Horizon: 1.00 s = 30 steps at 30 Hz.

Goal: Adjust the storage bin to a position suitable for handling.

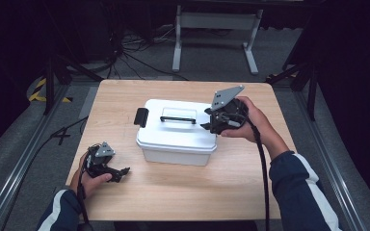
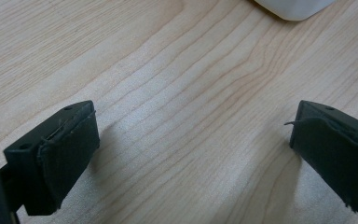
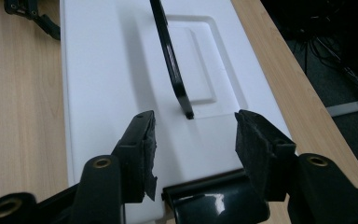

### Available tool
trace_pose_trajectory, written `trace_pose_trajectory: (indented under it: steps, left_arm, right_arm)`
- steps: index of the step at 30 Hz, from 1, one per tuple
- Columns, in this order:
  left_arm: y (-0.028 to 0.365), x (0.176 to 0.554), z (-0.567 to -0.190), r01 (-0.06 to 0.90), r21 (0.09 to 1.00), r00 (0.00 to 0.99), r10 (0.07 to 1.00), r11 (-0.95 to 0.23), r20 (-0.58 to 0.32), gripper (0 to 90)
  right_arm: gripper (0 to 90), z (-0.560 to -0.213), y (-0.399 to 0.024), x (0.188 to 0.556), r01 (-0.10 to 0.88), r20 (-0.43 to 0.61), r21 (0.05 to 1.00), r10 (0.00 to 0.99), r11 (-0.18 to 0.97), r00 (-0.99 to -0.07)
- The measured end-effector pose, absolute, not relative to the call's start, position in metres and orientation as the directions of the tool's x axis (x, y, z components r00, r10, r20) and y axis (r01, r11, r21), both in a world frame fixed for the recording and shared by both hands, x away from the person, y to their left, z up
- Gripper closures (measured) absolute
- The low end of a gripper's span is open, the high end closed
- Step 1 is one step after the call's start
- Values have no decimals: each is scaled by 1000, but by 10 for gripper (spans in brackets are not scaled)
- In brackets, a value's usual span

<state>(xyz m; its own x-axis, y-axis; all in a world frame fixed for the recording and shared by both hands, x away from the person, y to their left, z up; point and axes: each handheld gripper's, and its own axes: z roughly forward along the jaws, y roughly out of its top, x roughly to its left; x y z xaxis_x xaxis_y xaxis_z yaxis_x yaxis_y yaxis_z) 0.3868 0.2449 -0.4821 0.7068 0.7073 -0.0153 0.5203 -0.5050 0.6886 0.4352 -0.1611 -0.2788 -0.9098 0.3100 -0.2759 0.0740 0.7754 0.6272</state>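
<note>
While no brand, label or writing can be read on anything here, the scene runs left to right like this:

Left gripper (image 1: 120,172): rests in the person's left hand (image 1: 92,182) at the near left of the table (image 1: 183,192); jaws wide apart over bare wood, nothing between them.

White box (image 1: 173,137): mid-table, lid on, black handle (image 1: 178,119) on top, black latch (image 1: 141,117) on its left end.

Right gripper (image 1: 206,119): at the box's right end, jaws partly apart, gripping nothing.

Right gripper view: a second black latch (image 3: 214,203) below the jaws, the handle seen end-on beyond them.

Left gripper view: wood grain, one white corner of the box.
</note>
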Motion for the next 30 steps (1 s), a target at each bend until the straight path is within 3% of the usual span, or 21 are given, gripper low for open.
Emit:
trace_pose_trajectory:
  steps: [14, 23, 30]
  left_arm:
    - [245, 387, -482, 518, 689, 708, 707, -506, -13, 18]
    - [245, 387, -482, 521, 688, 707, 707, -505, -17, 18]
    - [245, 387, -482, 518, 689, 708, 706, -507, -13, 18]
  right_arm:
    - [538, -272, -124, 451, 36, -286, 524, 216, 851, -934]
    - [645, -279, -98, 459, 4, -301, 436, 150, 900, -942]
    - [740, -281, -89, 462, -3, -299, 431, 139, 902, -944]
